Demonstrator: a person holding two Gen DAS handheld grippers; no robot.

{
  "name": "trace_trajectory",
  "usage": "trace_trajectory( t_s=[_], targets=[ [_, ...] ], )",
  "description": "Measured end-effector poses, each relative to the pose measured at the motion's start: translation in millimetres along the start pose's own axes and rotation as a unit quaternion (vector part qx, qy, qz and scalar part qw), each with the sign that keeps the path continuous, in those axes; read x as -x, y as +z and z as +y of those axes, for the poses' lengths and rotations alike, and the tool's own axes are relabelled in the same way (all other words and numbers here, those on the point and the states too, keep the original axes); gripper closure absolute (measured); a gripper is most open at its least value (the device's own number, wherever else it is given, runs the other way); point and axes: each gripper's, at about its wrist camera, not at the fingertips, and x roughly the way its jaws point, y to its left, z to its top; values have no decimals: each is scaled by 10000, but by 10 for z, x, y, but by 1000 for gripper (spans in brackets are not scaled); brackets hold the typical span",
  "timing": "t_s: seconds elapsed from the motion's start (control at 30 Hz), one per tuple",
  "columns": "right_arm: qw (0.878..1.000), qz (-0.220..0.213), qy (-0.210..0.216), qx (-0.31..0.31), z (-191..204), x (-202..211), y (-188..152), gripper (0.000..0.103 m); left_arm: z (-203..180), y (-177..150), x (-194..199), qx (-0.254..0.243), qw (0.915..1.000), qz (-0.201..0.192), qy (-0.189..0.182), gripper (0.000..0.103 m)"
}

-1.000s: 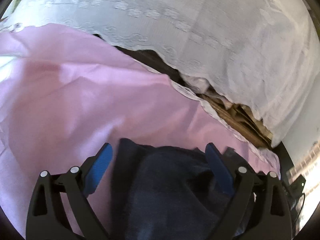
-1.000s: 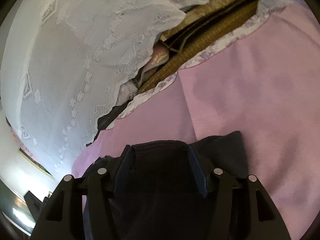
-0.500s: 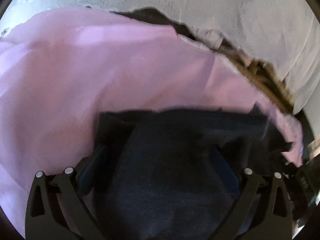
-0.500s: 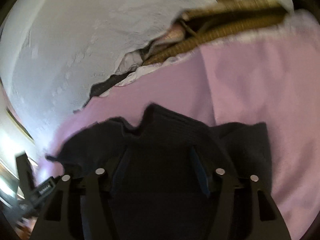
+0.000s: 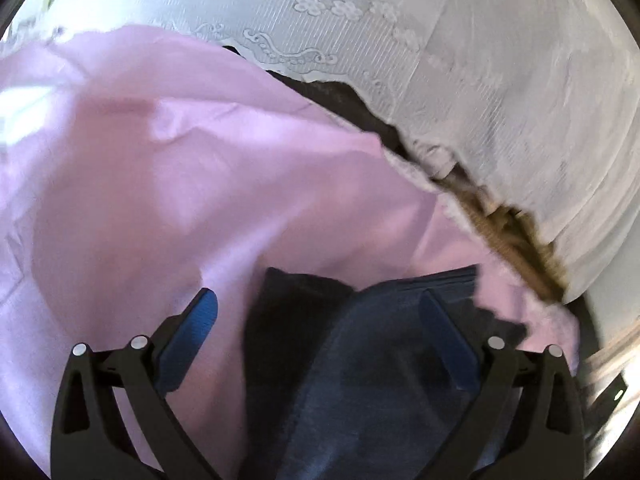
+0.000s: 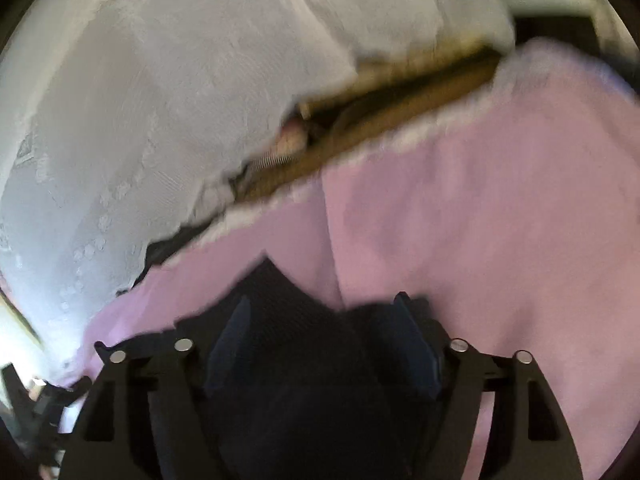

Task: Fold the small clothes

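Opening since a moment ago, the right claw (image 6: 324, 340) seemingly frees the dark navy knitted garment (image 5: 360, 380); left claw (image 5: 316, 320) stands released wide on the pink sheet (image 5: 160, 200).

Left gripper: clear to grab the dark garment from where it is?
Probably yes. The left gripper is wide open, and the dark blue garment already lies between its fingers on the pink sheet. Nothing sits on top of it. The left pad is still over bare sheet.
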Motion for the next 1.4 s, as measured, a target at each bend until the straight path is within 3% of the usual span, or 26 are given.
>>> trace_trajectory(
  t_s=[0.1,0.23,0.3,0.37,0.43,0.53,0.7,0.8,0.87,1.0,1.13,1.23,1.4],
  targets=[
    [9981,-215,58,567,232,148,-50,19,-103,-69,-46,-74,9994,261,-201,5],
    [9910,202,257,1296,563,113,-258,11,-434,-295,-154,-940,9942,489,185,5],
    [9839,453,202,1716,716,62,-371,4,-622,-431,-215,-1593,9843,550,515,5],
    [9672,1000,-31,2336,862,-87,-550,4,-792,-613,-367,-2404,9620,612,1141,4],
    [9505,1502,-352,2698,923,-248,-699,3,-825,-667,-397,-2597,9547,554,1341,4],
    [9511,1555,-235,2658,884,-239,-668,3,-738,-602,-402,-2386,9626,698,1076,4],
    [9508,1524,-180,2692,873,-179,-692,3,-700,-618,-332,-2456,9622,659,980,4],
    [9519,1525,-103,2656,821,-83,-720,3,-607,-583,-233,-2252,9684,654,852,4],
    [9534,1500,-66,2617,773,-49,-719,3,-481,-491,-93,-1810,9766,313,1119,4],
    [9684,1007,-232,2272,651,136,-625,4,-238,-274,161,-1039,9905,-155,893,5],
    [9816,907,-351,1646,462,62,-438,4,-231,-113,28,-1018,9853,-154,1363,4],
    [9809,872,-761,1563,426,-60,-325,4,-321,-46,-24,-1165,9841,-155,1331,5],
    [9907,870,-726,747,152,-102,-159,4,-575,-164,-10,-1892,9703,-290,1482,5]
  ],
)
